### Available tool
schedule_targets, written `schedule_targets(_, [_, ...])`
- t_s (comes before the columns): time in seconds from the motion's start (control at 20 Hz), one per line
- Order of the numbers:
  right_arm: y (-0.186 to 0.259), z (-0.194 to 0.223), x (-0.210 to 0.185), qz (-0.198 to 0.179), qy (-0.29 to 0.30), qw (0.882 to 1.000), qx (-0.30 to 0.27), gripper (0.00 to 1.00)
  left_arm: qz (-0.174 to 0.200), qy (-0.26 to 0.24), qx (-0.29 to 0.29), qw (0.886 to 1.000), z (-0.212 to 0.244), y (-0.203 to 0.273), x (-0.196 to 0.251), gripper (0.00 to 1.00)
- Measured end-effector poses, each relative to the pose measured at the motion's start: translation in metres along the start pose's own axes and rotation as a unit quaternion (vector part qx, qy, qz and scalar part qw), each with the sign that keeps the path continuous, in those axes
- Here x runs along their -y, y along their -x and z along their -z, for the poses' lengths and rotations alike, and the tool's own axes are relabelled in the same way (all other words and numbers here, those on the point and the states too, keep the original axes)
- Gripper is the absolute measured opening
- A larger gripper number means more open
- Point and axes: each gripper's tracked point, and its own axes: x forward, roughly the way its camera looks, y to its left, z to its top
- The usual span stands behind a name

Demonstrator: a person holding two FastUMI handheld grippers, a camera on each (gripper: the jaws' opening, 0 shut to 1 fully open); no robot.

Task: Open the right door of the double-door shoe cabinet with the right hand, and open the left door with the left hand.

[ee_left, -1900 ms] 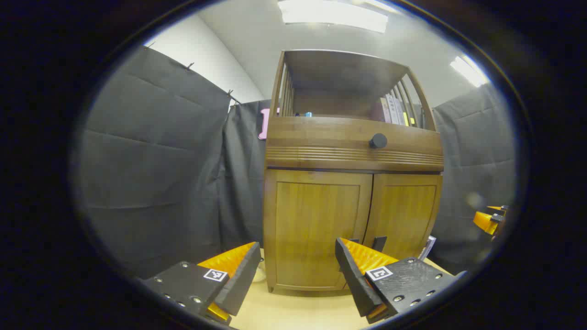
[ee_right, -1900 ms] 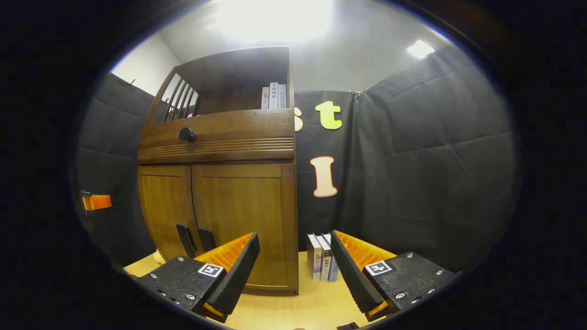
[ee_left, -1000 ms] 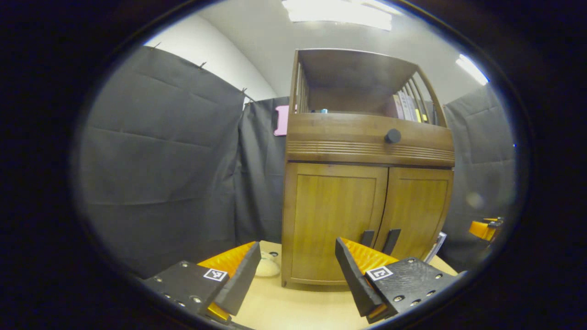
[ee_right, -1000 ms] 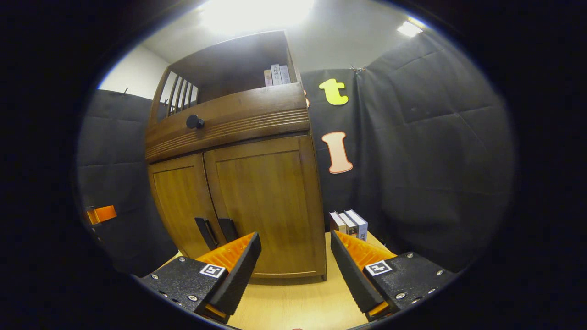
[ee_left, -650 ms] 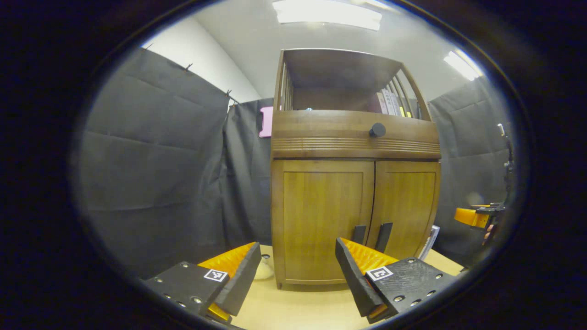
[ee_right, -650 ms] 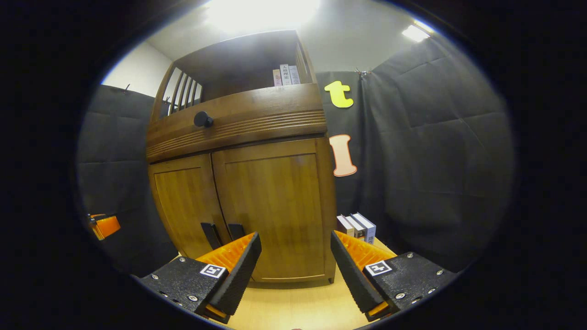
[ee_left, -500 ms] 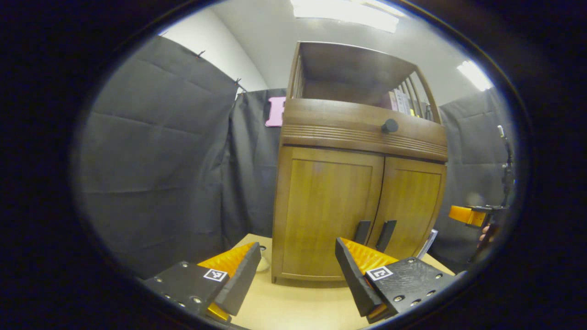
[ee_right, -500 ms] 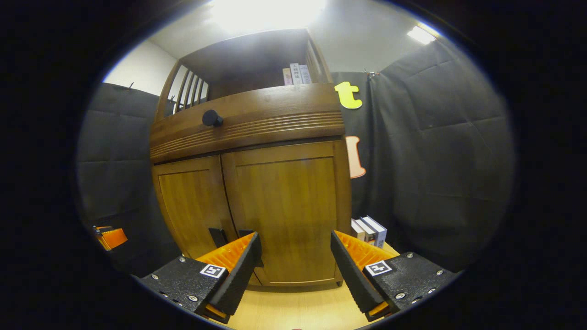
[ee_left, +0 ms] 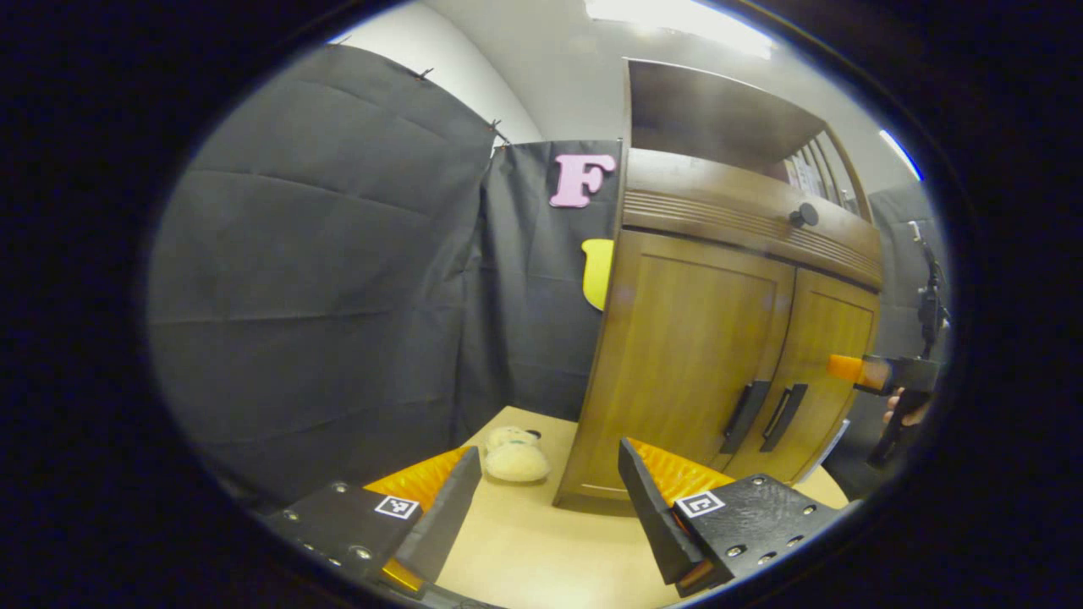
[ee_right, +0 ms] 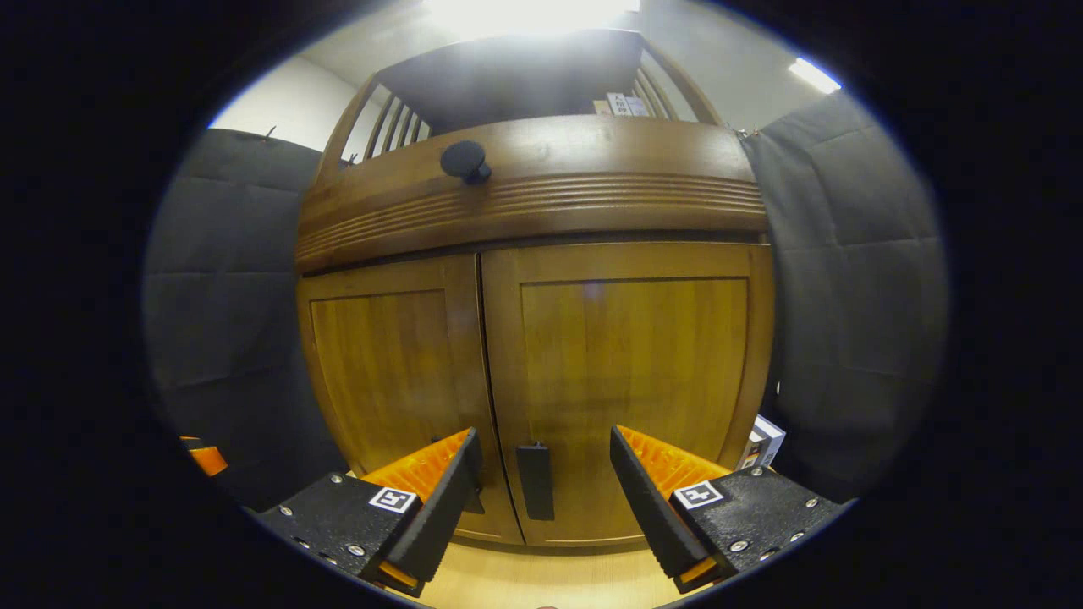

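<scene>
The shoe cabinet [ee_right: 541, 279] looks like wood with a smooth, slightly glossy varnish; both its right door [ee_right: 630, 372] and left door [ee_right: 385, 372] catch a soft sheen. The right door's handle [ee_right: 535, 480] is matt and dark (plastic or metal cannot be told), as is the round knob [ee_right: 464, 159] at 12 o'clock. The bench [ee_left: 541, 550] is pale, smooth wood-look laminate. At 6 o'clock by the cabinet's side lies a soft toy [ee_left: 514, 457], fuzzy like plush.
</scene>
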Motion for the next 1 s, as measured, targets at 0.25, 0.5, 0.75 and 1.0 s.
schedule_targets(0.25, [-0.040, 0.028, -0.002, 0.023, -0.007, 0.999, -0.030, 0.94, -0.015, -0.004, -0.010, 1.000, 0.016, -0.019, -0.033, 0.93])
schedule_targets(0.5, [-0.066, 0.056, -0.002, 0.039, -0.024, 0.997, -0.066, 0.94, 0.000, -0.009, -0.017, 1.000, 0.020, -0.048, -0.042, 0.94])
schedule_targets(0.75, [-0.069, 0.062, 0.014, 0.049, -0.031, 0.995, -0.079, 0.80, 0.044, -0.015, -0.027, 0.999, 0.026, -0.069, -0.024, 0.94])
schedule_targets(1.0, [-0.069, 0.052, 0.019, 0.044, -0.033, 0.995, -0.080, 0.39, 0.090, -0.026, -0.042, 0.995, 0.046, -0.086, -0.001, 0.94])
